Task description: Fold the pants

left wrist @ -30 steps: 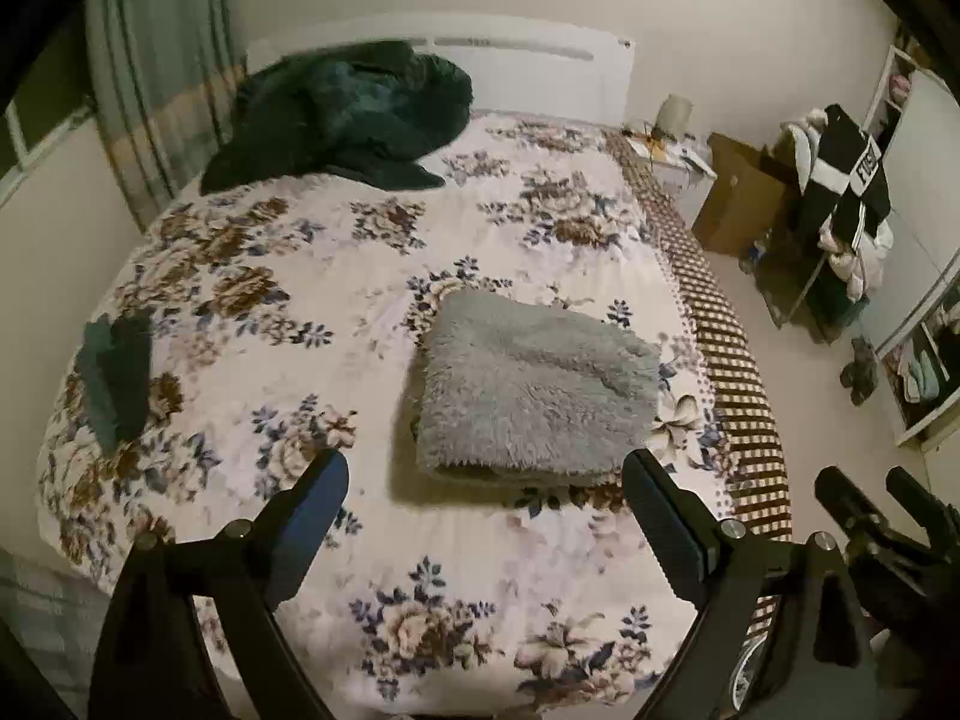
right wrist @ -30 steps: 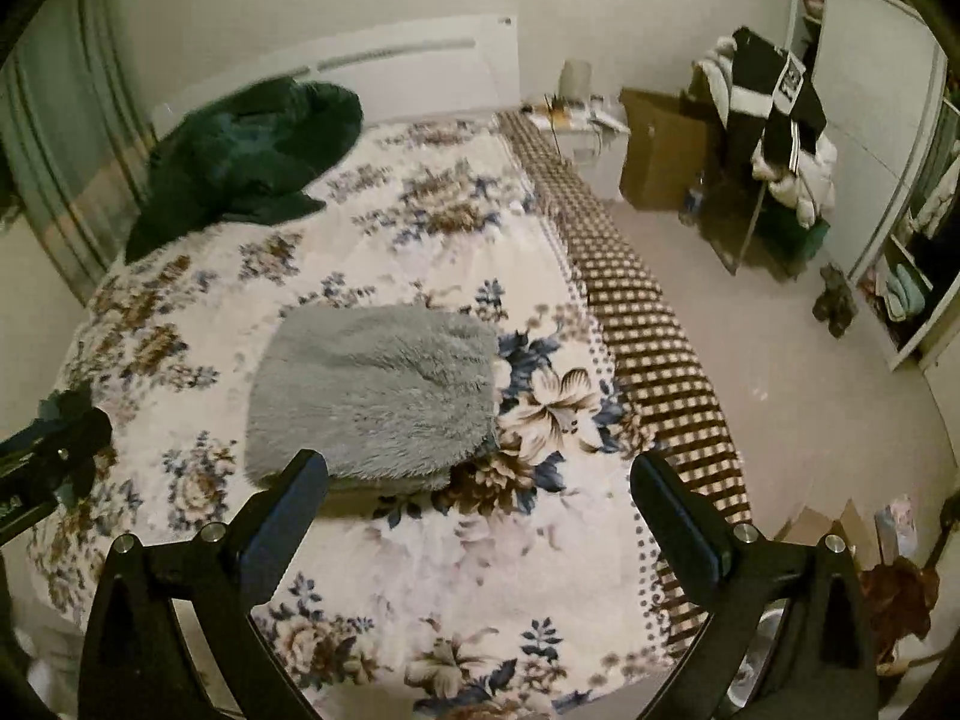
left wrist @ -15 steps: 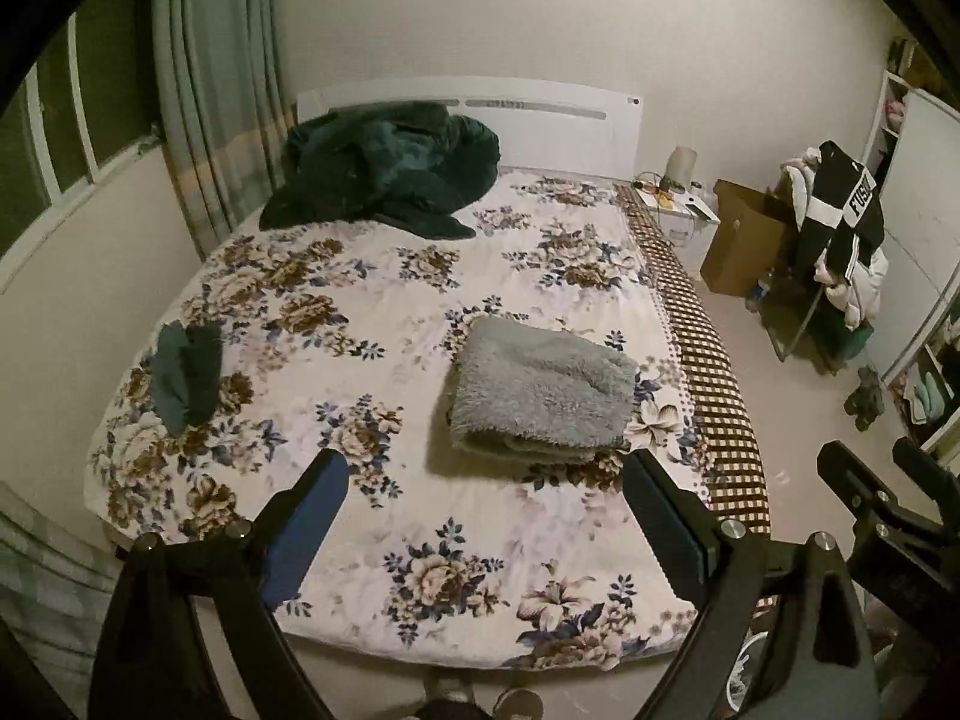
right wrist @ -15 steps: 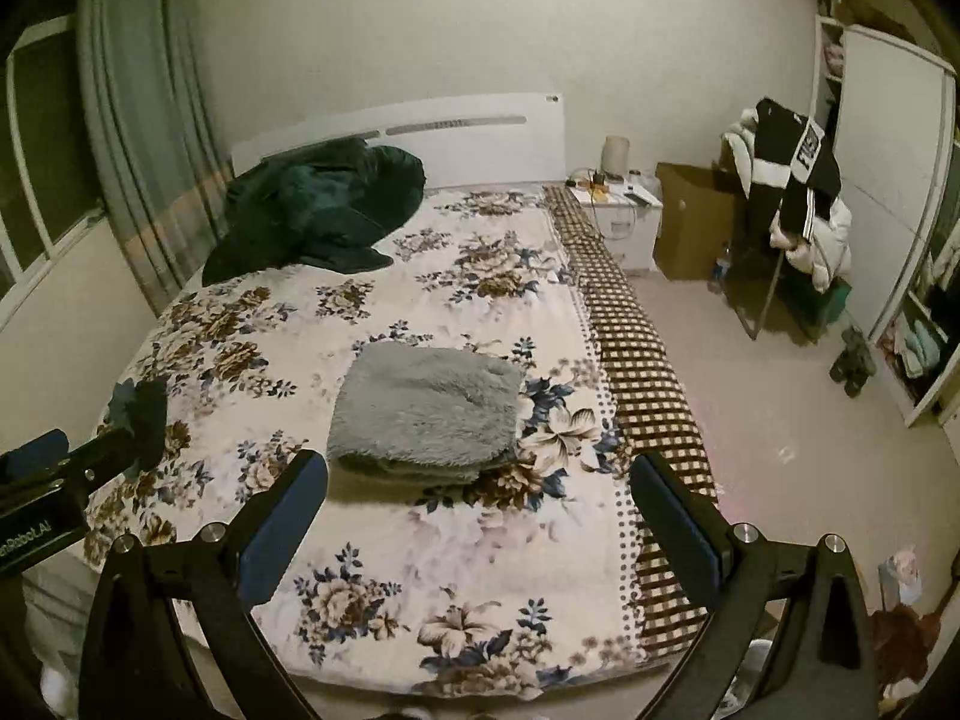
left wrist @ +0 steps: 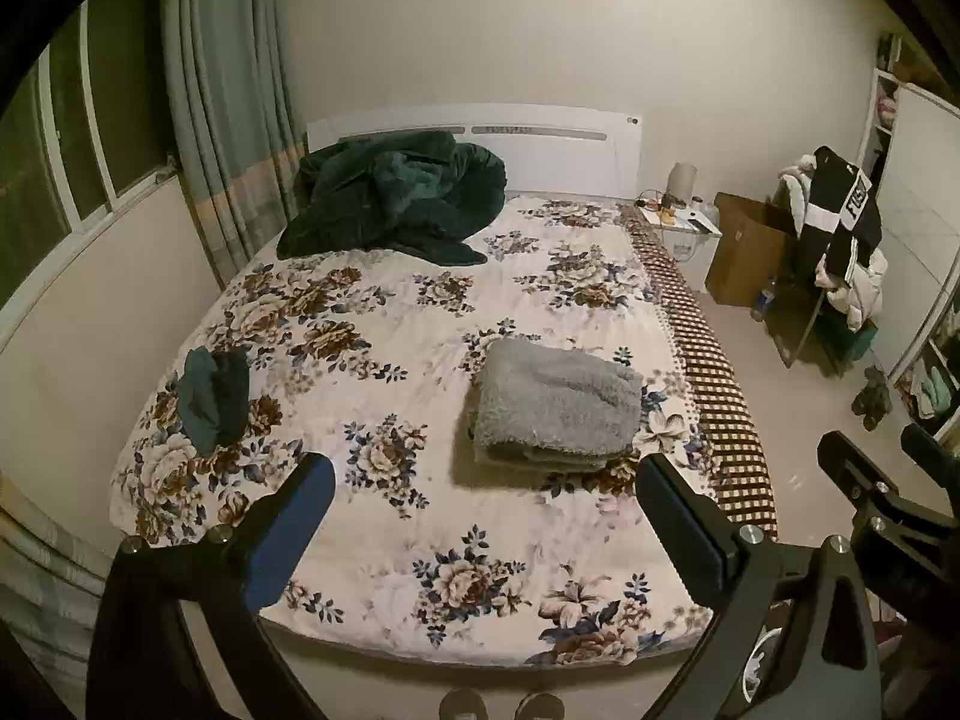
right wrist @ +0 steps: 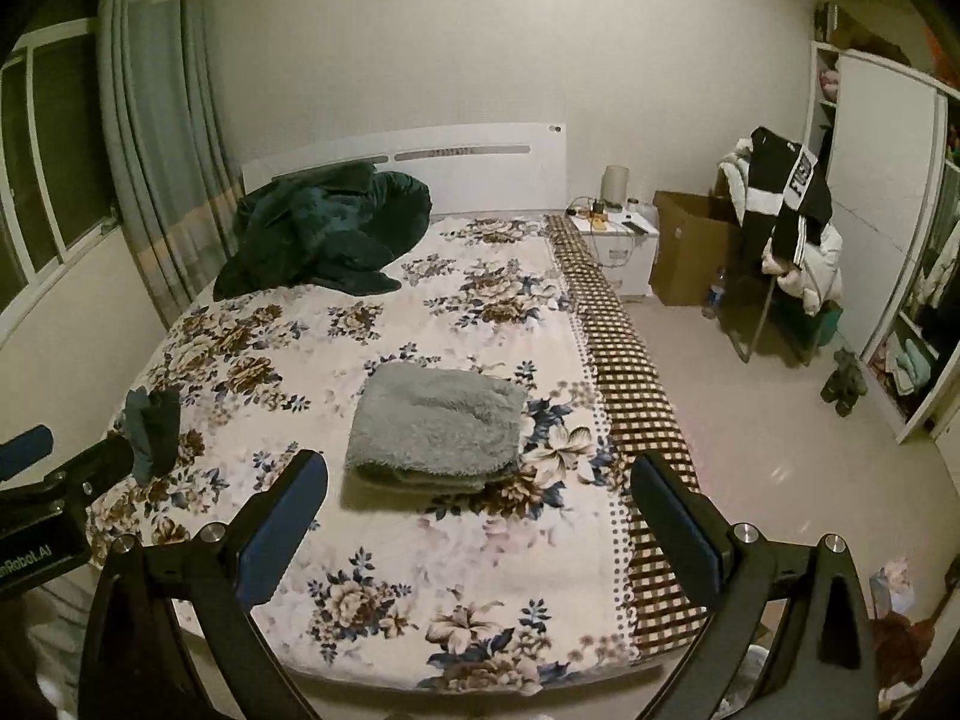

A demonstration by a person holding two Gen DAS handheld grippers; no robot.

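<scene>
The jaws of the left gripper [left wrist: 486, 516] are seen opening, spread wide with nothing between them. The right gripper [right wrist: 480, 510] is likewise held wide apart and empty. Both are raised above the near end of the floral bedspread [left wrist: 390, 312]. The grey fleecy pants [left wrist: 555, 405] are laid folded in a compact stack on the bedspread, towards its checked edge. A dark green blanket [left wrist: 390, 198] is heaped by the headboard.

Shaggy, matt grey fleece is being shown by the folded pants [left wrist: 555, 405]; smooth printed floral cloth by the bedspread [left wrist: 384, 324]; plush dark-green pile by the blanket [left wrist: 396, 198]; plain brown cardboard by the box [left wrist: 744, 252].
</scene>
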